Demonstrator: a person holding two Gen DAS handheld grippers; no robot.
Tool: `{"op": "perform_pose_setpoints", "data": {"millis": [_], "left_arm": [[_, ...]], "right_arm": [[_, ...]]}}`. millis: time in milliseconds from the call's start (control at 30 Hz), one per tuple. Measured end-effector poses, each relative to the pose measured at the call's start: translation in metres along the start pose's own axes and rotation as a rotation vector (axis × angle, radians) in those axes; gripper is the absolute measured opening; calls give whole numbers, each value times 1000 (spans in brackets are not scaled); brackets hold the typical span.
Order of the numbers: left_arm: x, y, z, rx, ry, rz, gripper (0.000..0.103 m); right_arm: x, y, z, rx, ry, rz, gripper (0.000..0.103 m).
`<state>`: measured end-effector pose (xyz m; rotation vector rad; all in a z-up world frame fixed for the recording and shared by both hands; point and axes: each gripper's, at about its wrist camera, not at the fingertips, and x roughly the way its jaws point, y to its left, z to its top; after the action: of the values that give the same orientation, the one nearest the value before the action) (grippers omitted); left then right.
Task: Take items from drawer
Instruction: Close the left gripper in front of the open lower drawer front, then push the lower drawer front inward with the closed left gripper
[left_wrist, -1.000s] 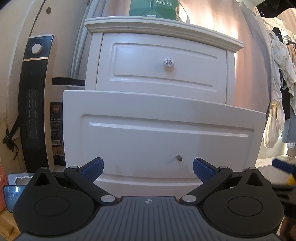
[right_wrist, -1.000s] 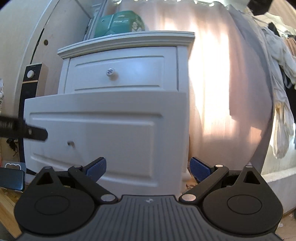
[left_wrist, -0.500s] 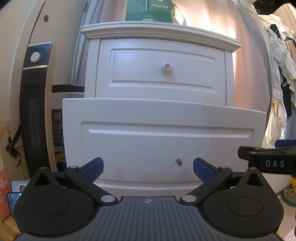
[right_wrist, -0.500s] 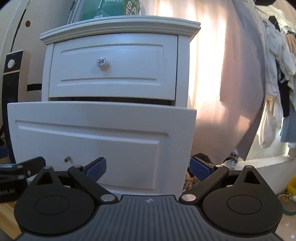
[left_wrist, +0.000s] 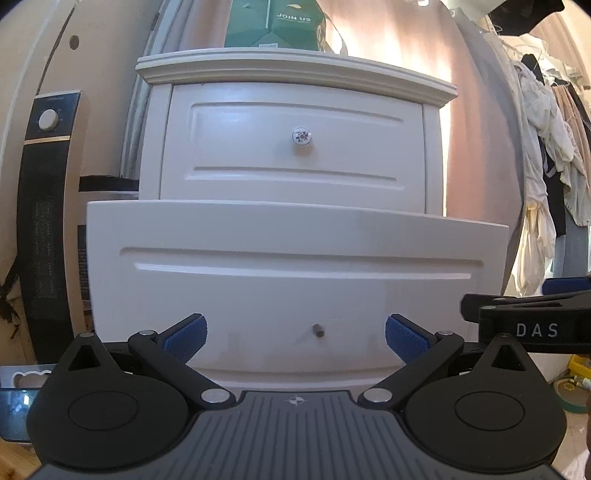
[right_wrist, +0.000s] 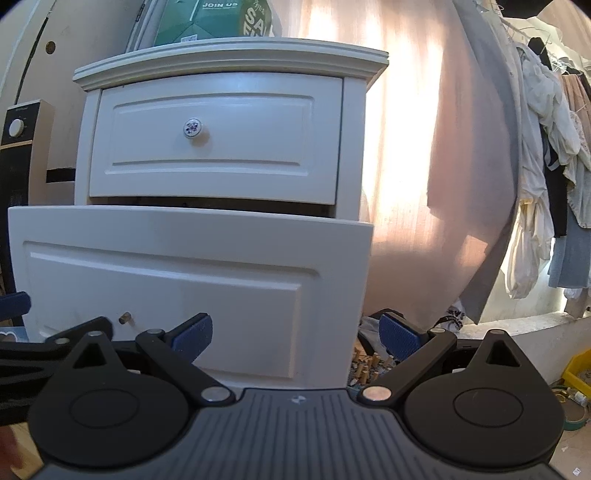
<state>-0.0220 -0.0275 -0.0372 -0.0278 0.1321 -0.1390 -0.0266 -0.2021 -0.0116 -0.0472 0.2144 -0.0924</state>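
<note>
A white nightstand faces me with its lower drawer (left_wrist: 295, 280) pulled out toward the cameras; only a bare screw stub (left_wrist: 318, 331) shows where a knob would sit. The upper drawer (left_wrist: 295, 147) is closed and has a patterned round knob (left_wrist: 301, 136). My left gripper (left_wrist: 295, 336) is open in front of the lower drawer's panel, holding nothing. My right gripper (right_wrist: 295, 334) is open too, at the drawer's right corner (right_wrist: 364, 280). The drawer's inside is hidden behind its front panel from this low angle.
A green box (left_wrist: 273, 22) sits on the nightstand top. A tall black heater (left_wrist: 44, 229) stands at the left. Pink curtains (right_wrist: 424, 166) hang at the right, with clothes (right_wrist: 546, 147) on a rail. Small bits litter the floor (right_wrist: 369, 365) beside the nightstand.
Both grippers have drawn back and tilted up a little, so more of the nightstand top shows. The right one swung right, toward the drawer's corner. Both stayed open.
</note>
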Motion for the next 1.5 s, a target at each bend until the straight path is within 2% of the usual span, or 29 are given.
{"op": "perform_pose_setpoints", "data": {"millis": [233, 300, 400, 433, 467, 600, 700, 767, 867, 1133, 1500], "left_arm": [[6, -12, 1, -6, -20, -20, 102], [7, -16, 1, -6, -25, -17, 94], [13, -24, 0, 14, -10, -8, 72], [16, -26, 0, 17, -1, -1, 56], [19, -26, 0, 10, 14, 0, 47], [29, -26, -3, 2, 32, 32, 42], [34, -28, -6, 24, 34, 75, 28], [39, -27, -8, 26, 48, 74, 11], [40, -27, -9, 25, 47, 88, 5], [48, -25, -10, 24, 44, 90, 5], [79, -23, -4, 29, 45, 102, 5]], "right_arm": [[-4, -14, -3, -10, -19, -37, 103], [-7, -18, -3, -16, -31, -50, 103], [-10, -22, -3, -16, -51, -63, 103], [-10, -23, -4, -17, -56, -67, 103], [-10, -24, -4, -18, -62, -71, 103], [-11, -28, -6, -23, -61, -67, 103], [-12, -29, -6, -22, -60, -59, 103], [-12, -29, -7, -21, -60, -53, 103], [-12, -30, -7, -19, -60, -43, 103], [-8, -29, -9, -3, -51, -24, 103], [-1, -28, -7, 9, -61, 4, 103]]}}
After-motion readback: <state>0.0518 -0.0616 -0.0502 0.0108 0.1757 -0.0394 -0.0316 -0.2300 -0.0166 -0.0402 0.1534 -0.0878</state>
